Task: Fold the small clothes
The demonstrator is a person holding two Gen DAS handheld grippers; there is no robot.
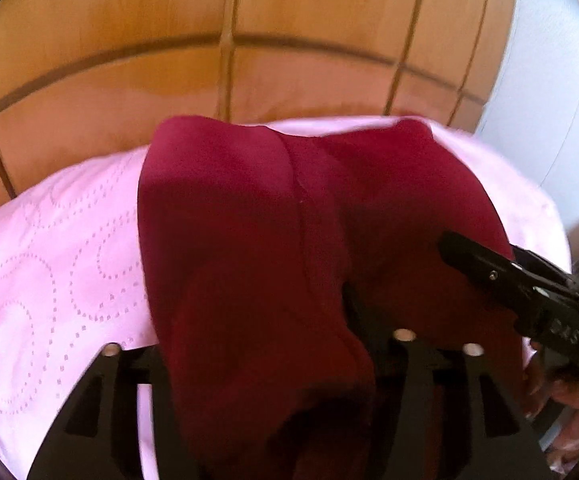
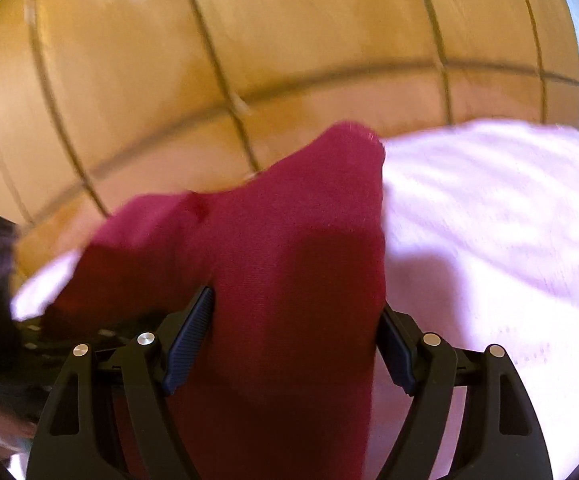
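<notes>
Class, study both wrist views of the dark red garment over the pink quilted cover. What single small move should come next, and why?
Probably lower both grippers so the dark red garment settles flat on the pink quilted cover. It drapes bunched across the left gripper and runs between the fingers of the right gripper, so its far edge is raised rather than lying flat. Whether either pair of pads grips it is unclear.

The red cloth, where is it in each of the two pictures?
Left wrist view: the dark red garment fills the centre, running down to the bottom edge.
Right wrist view: it fills the centre, between the right gripper fingers.
Shared landmark: the pink quilted cover beneath it.
</notes>
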